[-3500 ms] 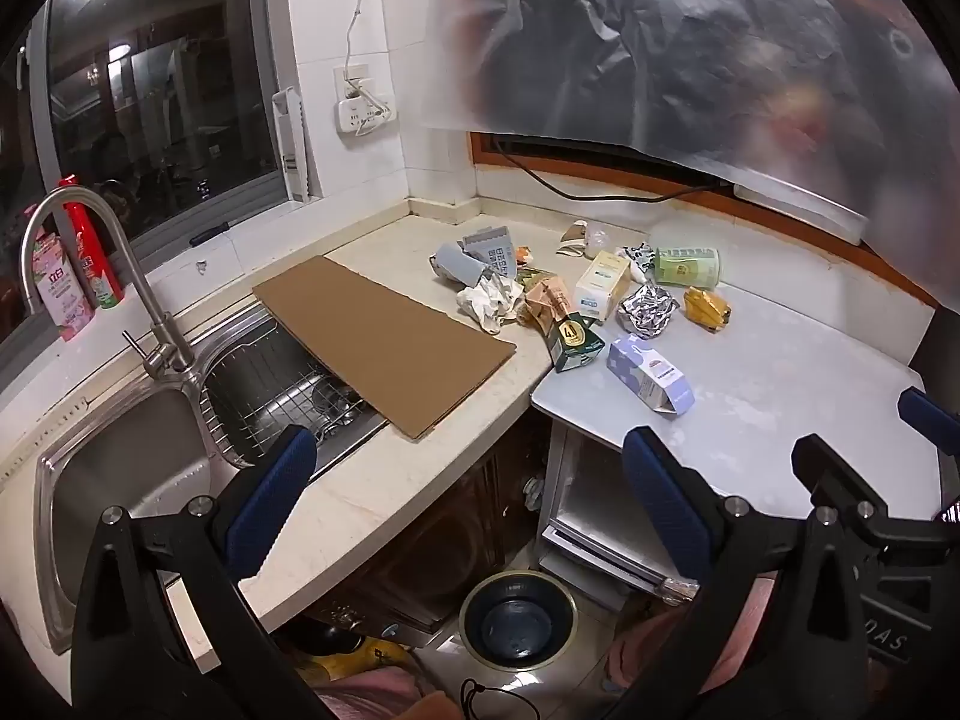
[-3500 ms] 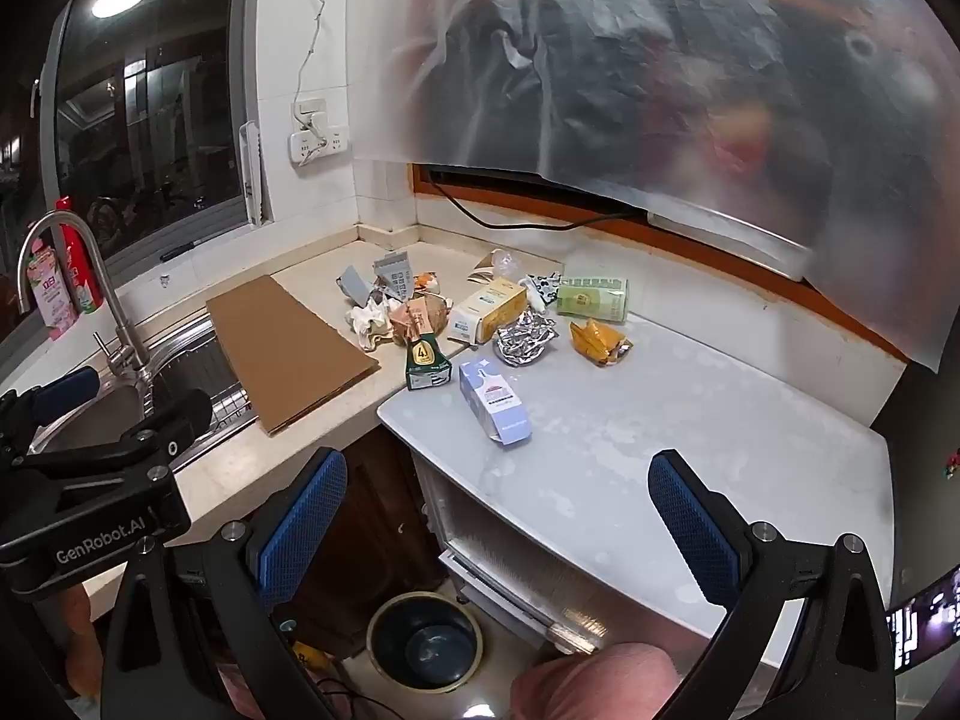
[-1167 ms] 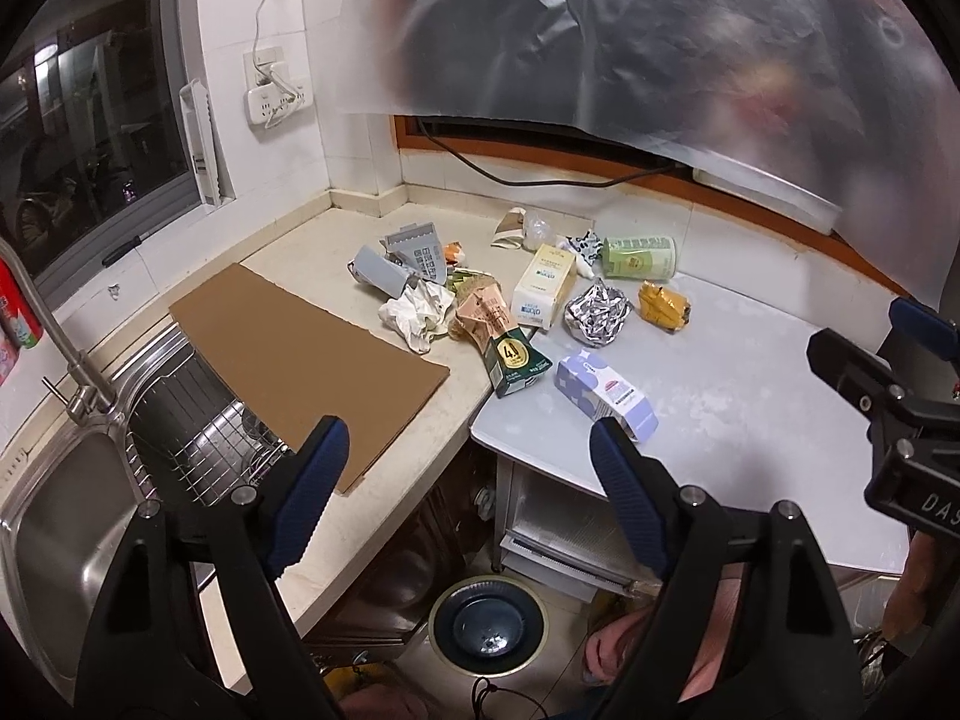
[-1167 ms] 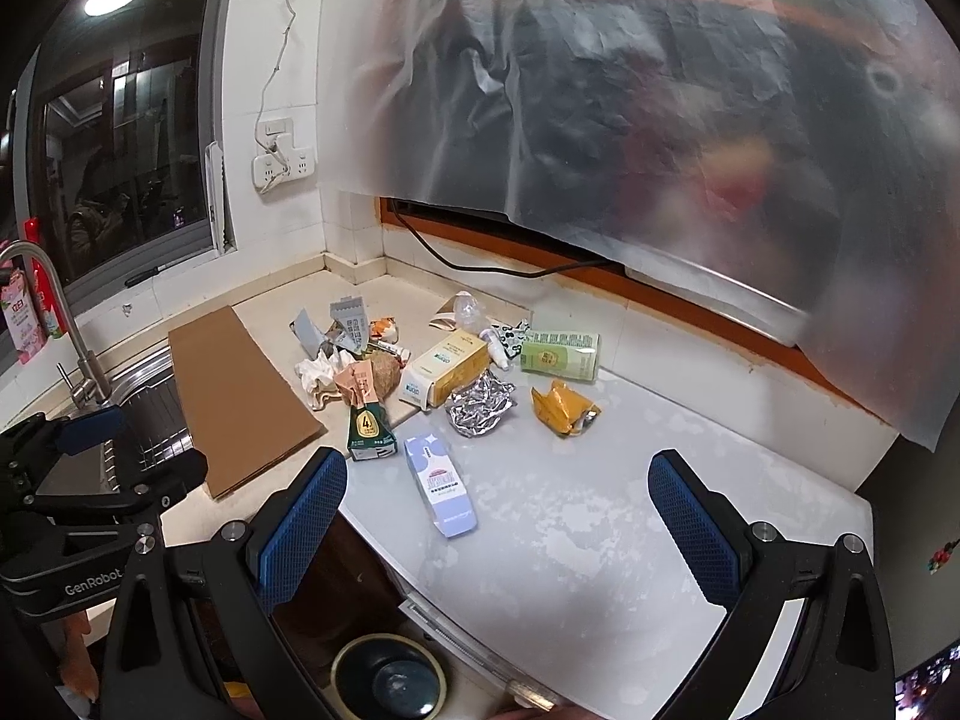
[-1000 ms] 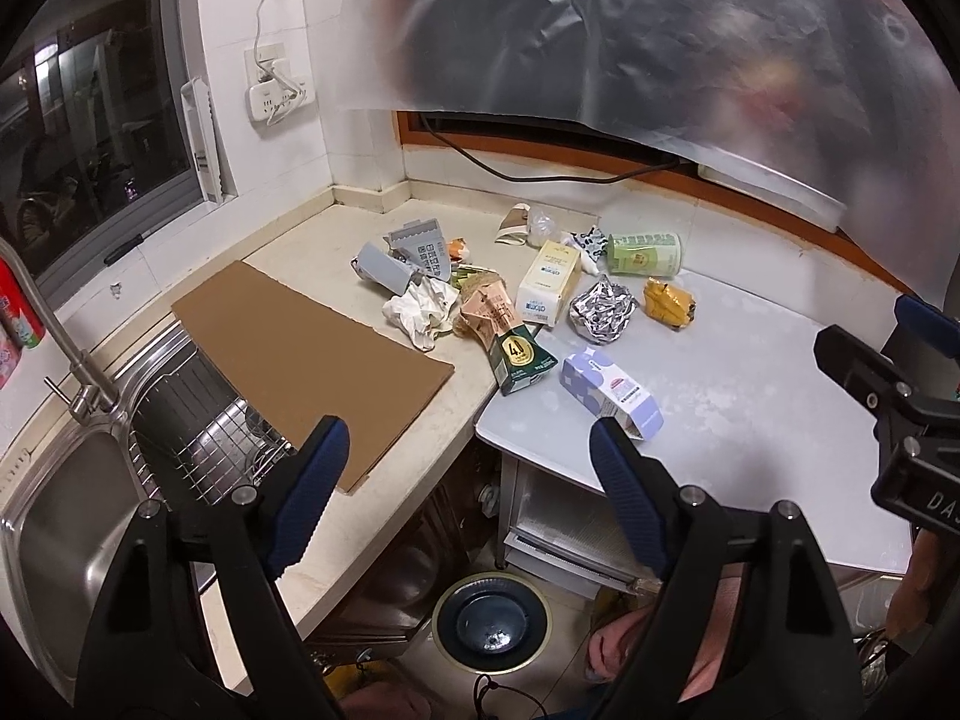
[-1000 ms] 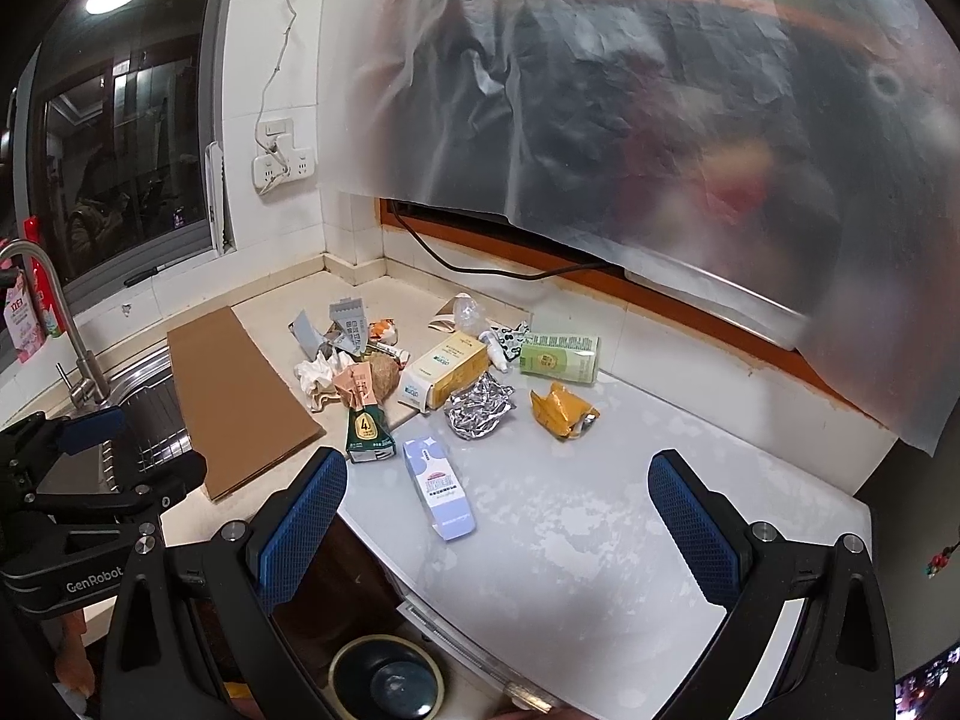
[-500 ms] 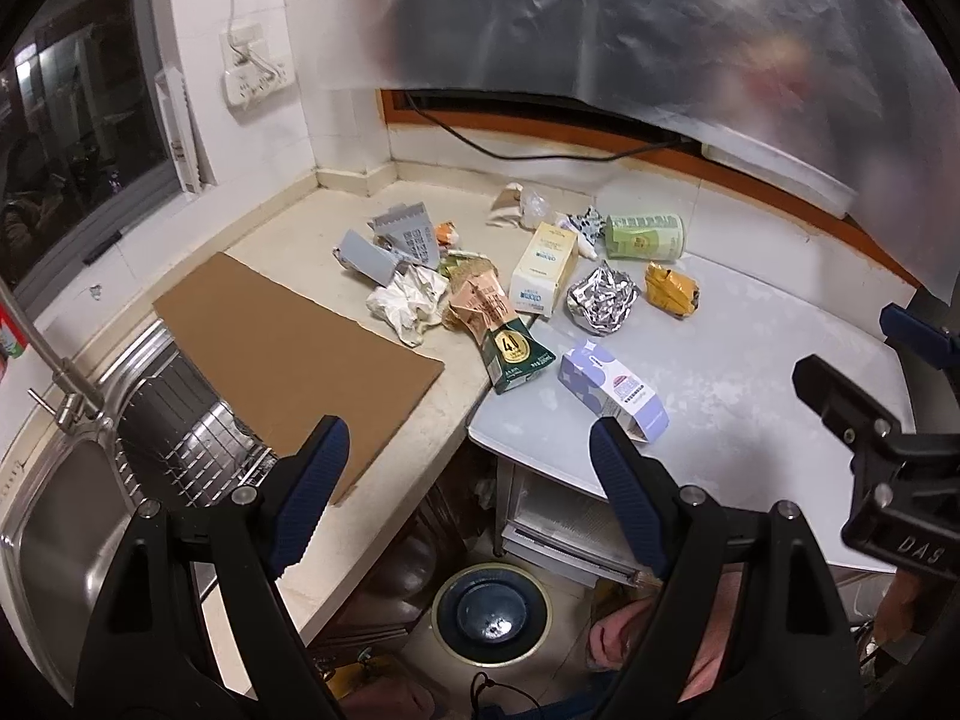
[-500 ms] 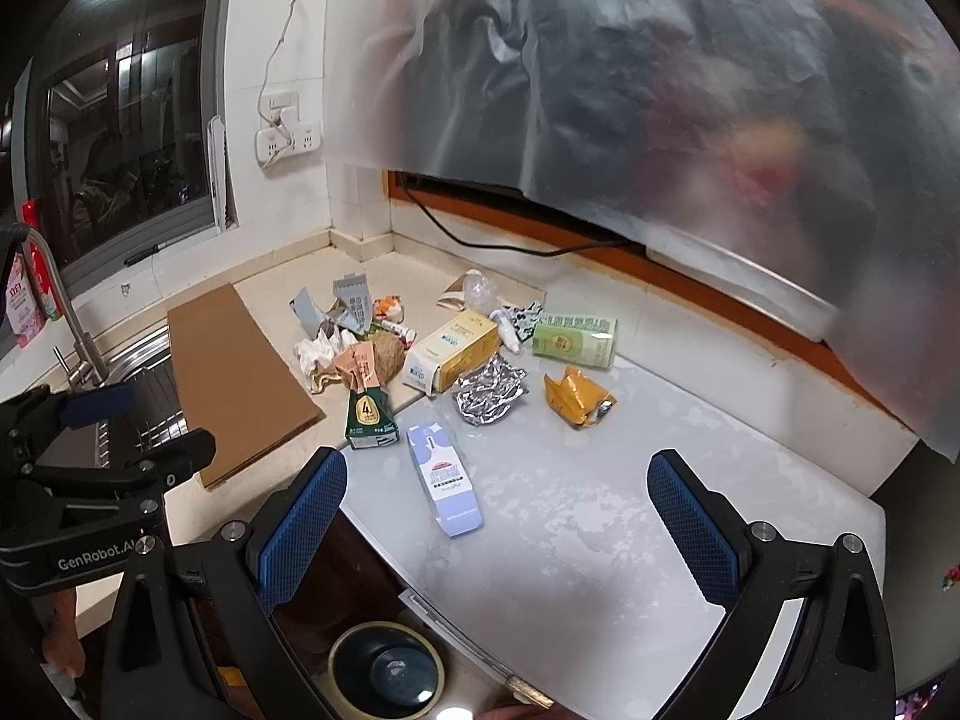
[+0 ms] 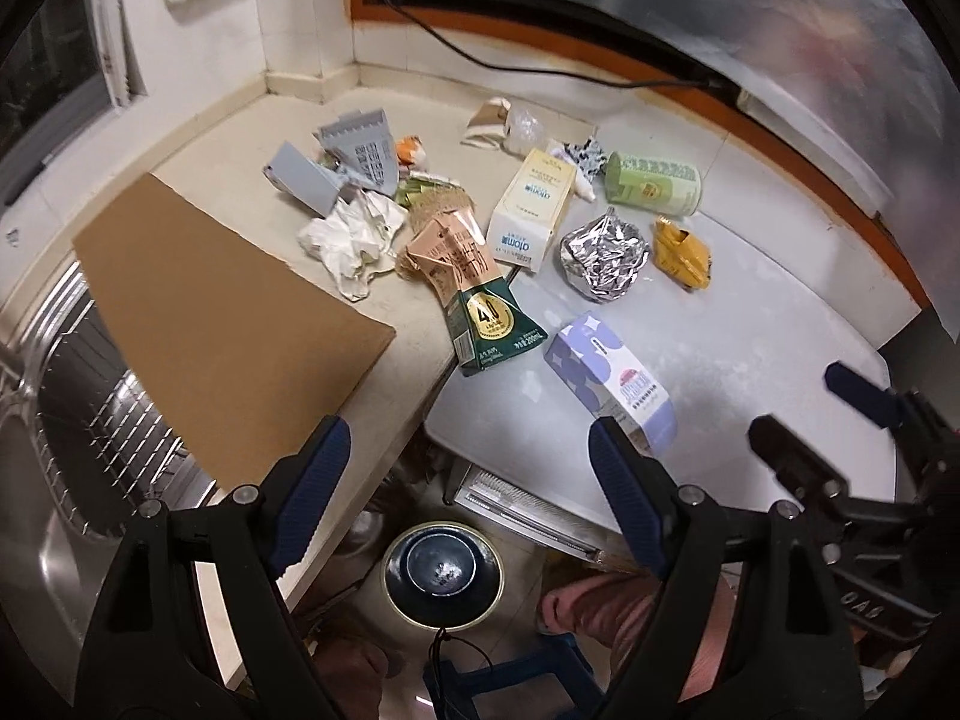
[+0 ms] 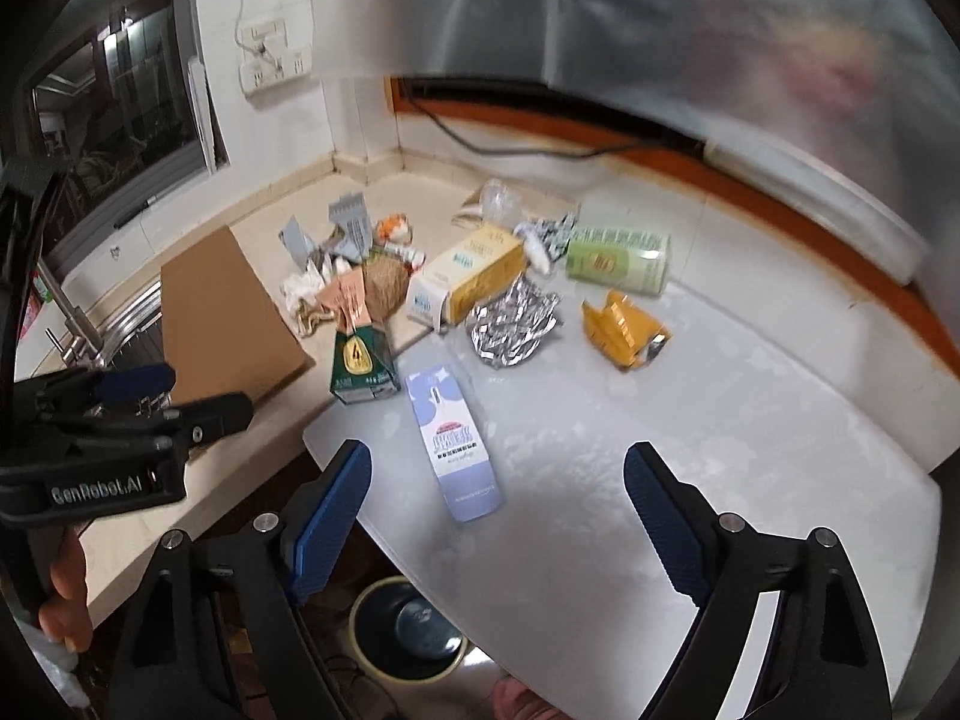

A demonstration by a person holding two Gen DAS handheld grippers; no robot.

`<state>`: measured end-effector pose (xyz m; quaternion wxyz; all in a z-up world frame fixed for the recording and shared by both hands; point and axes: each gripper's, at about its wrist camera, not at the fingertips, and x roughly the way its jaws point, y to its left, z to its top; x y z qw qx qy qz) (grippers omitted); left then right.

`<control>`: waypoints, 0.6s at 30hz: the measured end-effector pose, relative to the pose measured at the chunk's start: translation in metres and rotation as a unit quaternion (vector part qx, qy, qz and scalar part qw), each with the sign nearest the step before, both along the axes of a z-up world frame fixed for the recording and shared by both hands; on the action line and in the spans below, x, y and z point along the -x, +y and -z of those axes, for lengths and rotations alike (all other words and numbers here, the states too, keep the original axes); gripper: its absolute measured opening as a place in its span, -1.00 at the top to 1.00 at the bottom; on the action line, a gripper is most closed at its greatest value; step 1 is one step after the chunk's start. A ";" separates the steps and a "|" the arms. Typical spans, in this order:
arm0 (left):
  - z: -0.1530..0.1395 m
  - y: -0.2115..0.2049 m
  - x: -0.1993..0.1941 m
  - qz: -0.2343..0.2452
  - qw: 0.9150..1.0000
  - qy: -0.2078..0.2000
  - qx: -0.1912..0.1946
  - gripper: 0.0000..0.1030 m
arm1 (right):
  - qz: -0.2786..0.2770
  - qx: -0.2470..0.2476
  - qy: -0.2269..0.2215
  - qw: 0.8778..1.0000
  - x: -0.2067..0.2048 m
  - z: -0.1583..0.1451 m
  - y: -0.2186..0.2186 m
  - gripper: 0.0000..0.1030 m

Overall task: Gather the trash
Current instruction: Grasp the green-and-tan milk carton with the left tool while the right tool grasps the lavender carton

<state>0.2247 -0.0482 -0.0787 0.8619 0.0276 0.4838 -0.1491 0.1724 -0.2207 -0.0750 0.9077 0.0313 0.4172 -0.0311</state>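
Trash lies in the counter corner: a lilac carton (image 9: 612, 387) (image 10: 456, 441), a green carton (image 9: 489, 324), a white and yellow carton (image 9: 531, 210), a foil ball (image 9: 603, 255), a yellow wrapper (image 9: 681, 252), a green can (image 9: 654, 183), crumpled tissue (image 9: 354, 234) and grey packaging (image 9: 336, 168). My left gripper (image 9: 465, 450) hangs open above the counter's front edge, holding nothing. My right gripper (image 10: 498, 462) hovers over the lilac carton. Its jaws are closing, with the carton's near end between the pads but untouched.
A brown cardboard sheet (image 9: 222, 324) covers part of the sink rack (image 9: 78, 396) at the left. A round bin (image 9: 444, 570) stands on the floor below the counter gap. A cable runs along the back wall. Clear plastic sheeting hangs above.
Both grippers have come down and forward towards the trash pile, which now looks larger. The right gripper's fingers have drawn closer together. No trash has moved.
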 end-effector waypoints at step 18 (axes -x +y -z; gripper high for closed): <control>0.066 -0.032 -0.098 -0.024 0.995 0.090 0.034 -0.46 | -0.018 -0.049 0.110 0.993 -0.089 0.111 0.006 -0.41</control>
